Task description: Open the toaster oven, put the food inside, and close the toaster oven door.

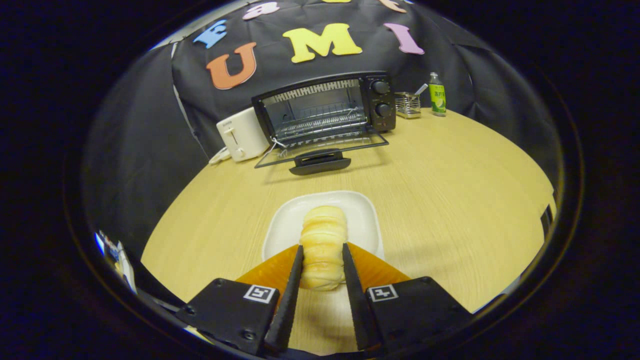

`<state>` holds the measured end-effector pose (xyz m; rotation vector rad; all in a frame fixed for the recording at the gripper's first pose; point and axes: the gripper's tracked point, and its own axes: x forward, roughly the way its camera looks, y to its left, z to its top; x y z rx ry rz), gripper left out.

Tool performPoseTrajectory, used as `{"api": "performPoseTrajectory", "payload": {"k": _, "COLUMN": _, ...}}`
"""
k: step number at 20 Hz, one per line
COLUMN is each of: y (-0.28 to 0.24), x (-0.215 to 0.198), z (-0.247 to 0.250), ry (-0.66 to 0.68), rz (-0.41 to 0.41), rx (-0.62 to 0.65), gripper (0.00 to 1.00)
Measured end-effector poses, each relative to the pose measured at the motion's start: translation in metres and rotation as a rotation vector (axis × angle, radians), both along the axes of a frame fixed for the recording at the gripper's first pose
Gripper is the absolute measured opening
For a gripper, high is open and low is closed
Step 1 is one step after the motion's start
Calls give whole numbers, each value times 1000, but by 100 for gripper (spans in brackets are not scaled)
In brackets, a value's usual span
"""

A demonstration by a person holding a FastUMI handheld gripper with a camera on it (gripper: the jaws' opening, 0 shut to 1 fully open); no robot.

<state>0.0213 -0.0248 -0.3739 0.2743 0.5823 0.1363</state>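
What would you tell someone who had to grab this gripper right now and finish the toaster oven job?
Gripper: fingers closed on both sides of the bread roll, which looks gripped.
Bread roll: over the white plate on the wooden table; I cannot tell whether it is lifted yet.
Toaster oven: beyond the plate at the table's far side, its door folded down, wire rack inside bare.
Done: door opened, food grasped.
Left: carry the roll onto the rack, release it, then swing the door up shut.
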Motion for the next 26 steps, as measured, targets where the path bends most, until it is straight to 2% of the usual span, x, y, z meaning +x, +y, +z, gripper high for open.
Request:
{"api": "performPoseTrajectory", "payload": {"k": 5, "y": 1, "x": 7, "z": 22, "ry": 20, "rz": -56, "rx": 375, "gripper": 47}}
{"api": "performPoseTrajectory", "payload": {"k": 7, "y": 2, "x": 11, "z": 40, "ry": -23, "rz": -73, "rx": 520, "gripper": 46}}
{"api": "performPoseTrajectory", "payload": {"k": 10, "y": -4, "x": 20, "z": 60, "ry": -88, "rz": -142, "rx": 764, "gripper": 46}}
{"api": "performPoseTrajectory", "payload": {"k": 12, "y": 0, "x": 22, "z": 68, "ry": -102, "rz": -136, "rx": 874, "gripper": 46}}
{"api": "performPoseTrajectory", "payload": {"k": 16, "y": 9, "x": 38, "z": 106, "ry": -190, "rz": -51, "rx": 950, "gripper": 46}}
{"api": "performPoseTrajectory", "payload": {"k": 21, "y": -5, "x": 87, "z": 135, "ry": -308, "rz": -61, "rx": 893, "gripper": 48}}
{"api": "performPoseTrajectory", "payload": {"k": 26, "y": -17, "x": 171, "z": 137, "ry": -302, "rz": -114, "rx": 878, "gripper": 49}}
